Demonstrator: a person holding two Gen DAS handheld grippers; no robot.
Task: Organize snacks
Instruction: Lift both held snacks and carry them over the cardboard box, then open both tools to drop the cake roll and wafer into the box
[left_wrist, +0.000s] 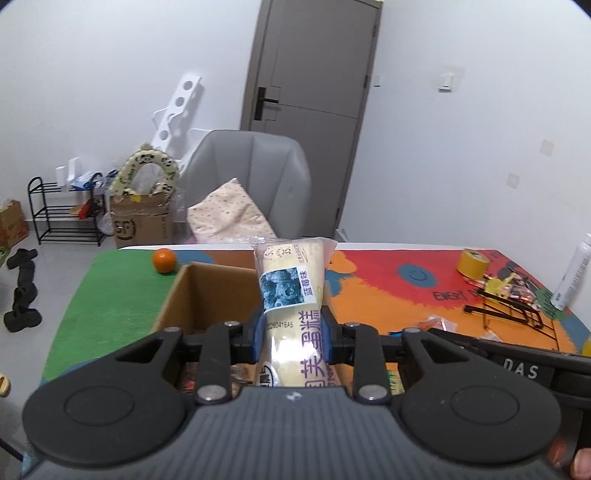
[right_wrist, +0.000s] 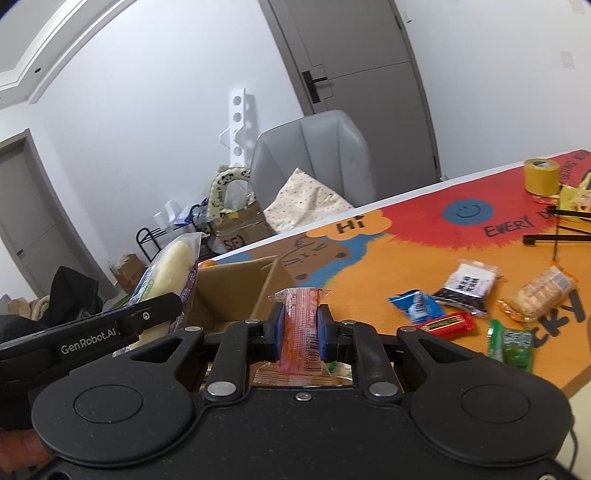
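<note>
We hold a snack in each hand-held gripper above the cardboard box (left_wrist: 207, 291), so the step in hand looks like dropping both into it. The left hand-held gripper (left_wrist: 294, 334) is clamped on a long cream cake packet (left_wrist: 290, 295) that stands nearly upright over the open box. The right hand-held gripper (right_wrist: 300, 334) is pinched on a small orange packet (right_wrist: 300, 325), held just at the box's near side. The box sits on the colourful tabletop (right_wrist: 388, 266), and some wrappers already seem to lie inside it. Several snacks are left loose on the tabletop to the right, among them a blue packet (right_wrist: 416, 305) and a green packet (right_wrist: 511, 343). Next, we judge, each packet needs lowering past the box rim before we part the fingers.
</note>
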